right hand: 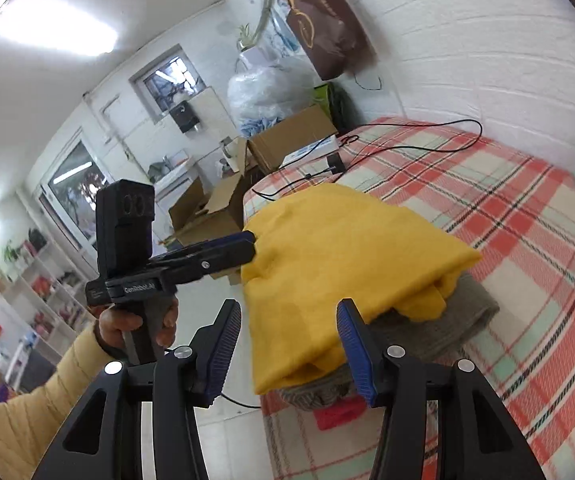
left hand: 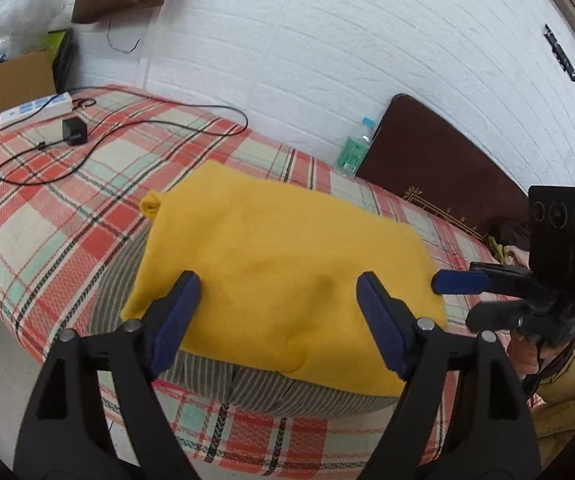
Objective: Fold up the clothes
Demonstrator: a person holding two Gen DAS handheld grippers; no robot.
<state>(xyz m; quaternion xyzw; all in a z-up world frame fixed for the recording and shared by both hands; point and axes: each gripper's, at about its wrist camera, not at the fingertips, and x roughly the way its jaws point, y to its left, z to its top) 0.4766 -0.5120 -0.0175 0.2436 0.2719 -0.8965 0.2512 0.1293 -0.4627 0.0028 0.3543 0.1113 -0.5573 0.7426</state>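
A folded yellow garment [left hand: 279, 264] lies on top of a folded grey striped garment [left hand: 287, 392] on the plaid bed. My left gripper [left hand: 279, 316] is open, its blue pads above the near edge of the yellow garment, holding nothing. My right gripper [right hand: 289, 352] is open and empty, just off the corner of the same yellow garment [right hand: 343, 264], with the grey garment [right hand: 439, 328] beneath. The right gripper also shows in the left wrist view [left hand: 463, 300] at the garment's right edge. The left gripper shows in the right wrist view [right hand: 243, 248] at the garment's left edge.
The bed has a red, green and cream plaid cover [left hand: 47, 216]. A power strip [left hand: 39, 110], a black charger [left hand: 74, 131] and cables lie at its far end. A water bottle [left hand: 357, 148] and brown cushion [left hand: 439, 168] stand by the white wall. Cardboard boxes [right hand: 287, 140] are beyond the bed.
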